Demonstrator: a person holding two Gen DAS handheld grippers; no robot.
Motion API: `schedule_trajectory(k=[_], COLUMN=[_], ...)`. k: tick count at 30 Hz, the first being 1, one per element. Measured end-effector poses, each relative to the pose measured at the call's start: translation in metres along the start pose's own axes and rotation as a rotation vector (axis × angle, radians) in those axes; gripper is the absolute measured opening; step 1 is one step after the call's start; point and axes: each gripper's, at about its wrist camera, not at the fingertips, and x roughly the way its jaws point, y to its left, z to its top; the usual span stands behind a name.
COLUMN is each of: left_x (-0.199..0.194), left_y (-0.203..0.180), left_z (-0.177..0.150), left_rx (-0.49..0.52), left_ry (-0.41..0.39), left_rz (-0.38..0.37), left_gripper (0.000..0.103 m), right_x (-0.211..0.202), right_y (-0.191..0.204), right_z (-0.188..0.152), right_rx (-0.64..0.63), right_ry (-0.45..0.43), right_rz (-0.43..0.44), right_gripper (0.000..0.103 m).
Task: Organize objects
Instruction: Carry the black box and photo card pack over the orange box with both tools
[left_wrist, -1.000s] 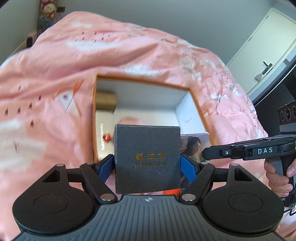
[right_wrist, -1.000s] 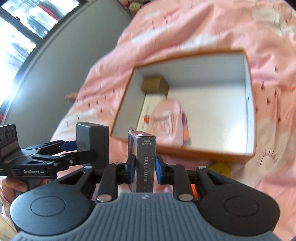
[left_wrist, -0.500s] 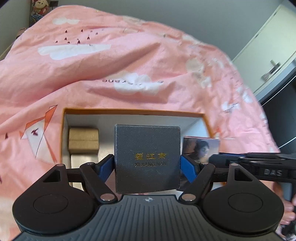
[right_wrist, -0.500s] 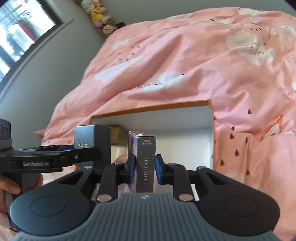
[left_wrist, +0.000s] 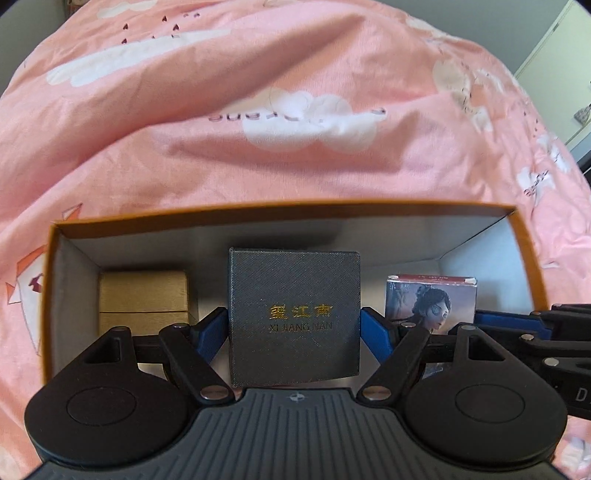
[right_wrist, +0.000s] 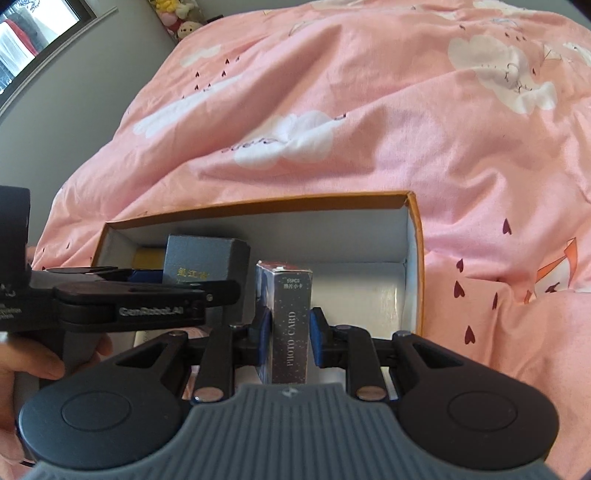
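My left gripper is shut on a dark grey square box with gold lettering, held upright inside the orange-rimmed cardboard box. To its right, my right gripper is shut on a narrow photo card box, also within the orange box. The photo card box shows its printed face in the left wrist view. The grey box and the left gripper's body appear at the left of the right wrist view.
A gold box rests in the orange box's far left corner. Pink bedding with white clouds surrounds the box. A person's hand holds the left gripper's handle. Stuffed toys sit far back.
Both grippers have moved forward and down into the orange box, still holding their boxes. The box's far wall now fills the view, and the gold box is close on the left.
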Motion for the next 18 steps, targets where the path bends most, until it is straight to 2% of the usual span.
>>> schedule_trajectory(k=[3, 9, 12, 18], left_x=[0.008, 0.013, 0.009, -0.006], left_y=[-0.004, -0.006, -0.005, -0.005], left_z=[-0.002, -0.004, -0.004, -0.003], left_rx=[0.025, 0.056, 0.060, 0.058], left_ry=[0.010, 0.020, -0.009, -0.059], left_rz=[0.043, 0.069, 0.056, 0.058], left_gripper=[0.089, 0.093, 0.099, 0.100], right_x=[0.008, 0.020, 0.025, 0.031], right_y=[-0.003, -0.002, 0.000, 0.002], right_z=[-0.001, 0.001, 0.001, 0.000], right_rx=[0.009, 0.015, 0.017, 0.024], right_ry=[0.017, 0.031, 0.034, 0.046], right_rz=[-0.001, -0.001, -0.008, -0.010], right_gripper=[0.024, 0.024, 0.024, 0.024])
